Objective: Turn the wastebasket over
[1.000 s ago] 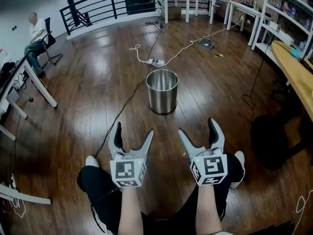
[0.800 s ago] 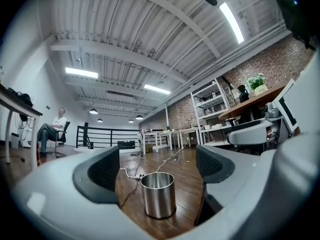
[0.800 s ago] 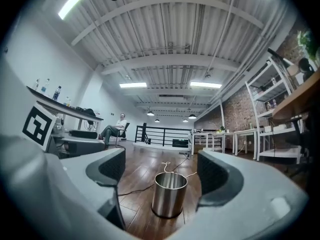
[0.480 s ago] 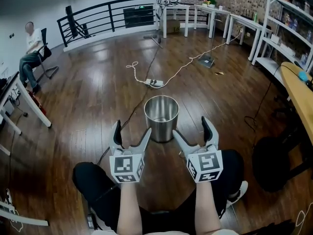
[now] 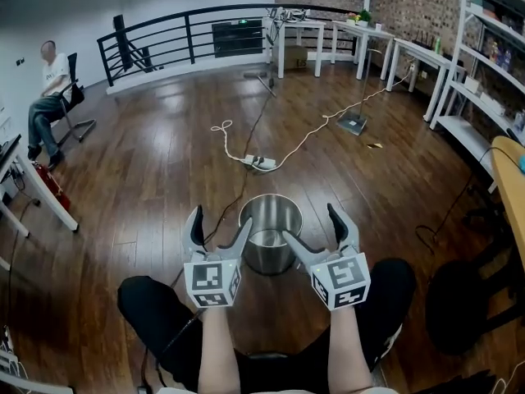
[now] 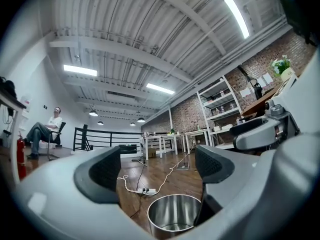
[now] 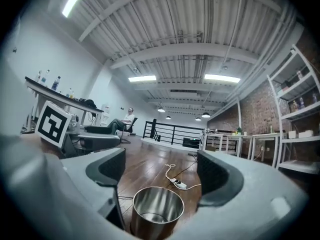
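Observation:
A shiny steel wastebasket (image 5: 270,232) stands upright on the wooden floor, mouth up, just ahead of both grippers. My left gripper (image 5: 220,225) is open at its near left side, with nothing between the jaws. My right gripper (image 5: 314,225) is open too, at the near right side, its inner jaw overlapping the rim in the head view. In the left gripper view the wastebasket (image 6: 174,220) sits low between the jaws of that gripper (image 6: 161,170). The right gripper view shows the wastebasket (image 7: 156,211) likewise below its gripper (image 7: 162,170). Neither gripper holds it.
A white power strip (image 5: 261,163) with cables lies on the floor beyond the basket. A seated person (image 5: 47,97) is at far left by a black railing (image 5: 189,35). White tables (image 5: 308,35) and shelves (image 5: 484,80) line the back and right; a dark chair (image 5: 463,302) stands at right.
Both grippers and my viewpoint have advanced toward the wastebasket; it went from well ahead of the jaws to right between the two grippers. Both jaws stayed open.

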`<action>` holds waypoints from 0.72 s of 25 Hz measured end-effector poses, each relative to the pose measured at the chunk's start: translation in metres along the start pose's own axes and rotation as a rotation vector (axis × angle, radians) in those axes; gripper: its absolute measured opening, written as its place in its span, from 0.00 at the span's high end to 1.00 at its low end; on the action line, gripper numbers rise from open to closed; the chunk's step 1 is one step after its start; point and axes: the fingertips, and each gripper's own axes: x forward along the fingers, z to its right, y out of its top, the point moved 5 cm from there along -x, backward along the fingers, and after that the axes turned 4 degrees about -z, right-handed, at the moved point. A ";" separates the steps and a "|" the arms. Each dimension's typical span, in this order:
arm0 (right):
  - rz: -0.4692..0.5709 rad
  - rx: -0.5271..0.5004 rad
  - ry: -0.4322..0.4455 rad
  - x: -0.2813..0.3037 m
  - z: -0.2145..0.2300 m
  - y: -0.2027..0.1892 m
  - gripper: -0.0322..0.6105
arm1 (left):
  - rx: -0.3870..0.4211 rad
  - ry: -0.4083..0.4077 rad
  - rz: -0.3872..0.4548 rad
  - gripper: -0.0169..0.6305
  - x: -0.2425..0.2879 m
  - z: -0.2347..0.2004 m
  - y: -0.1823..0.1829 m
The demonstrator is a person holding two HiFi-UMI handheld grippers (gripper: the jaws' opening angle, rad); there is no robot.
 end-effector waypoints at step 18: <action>-0.332 -0.051 0.324 0.150 -0.001 -0.062 0.27 | -0.037 0.118 -0.112 0.27 0.083 -0.073 -0.064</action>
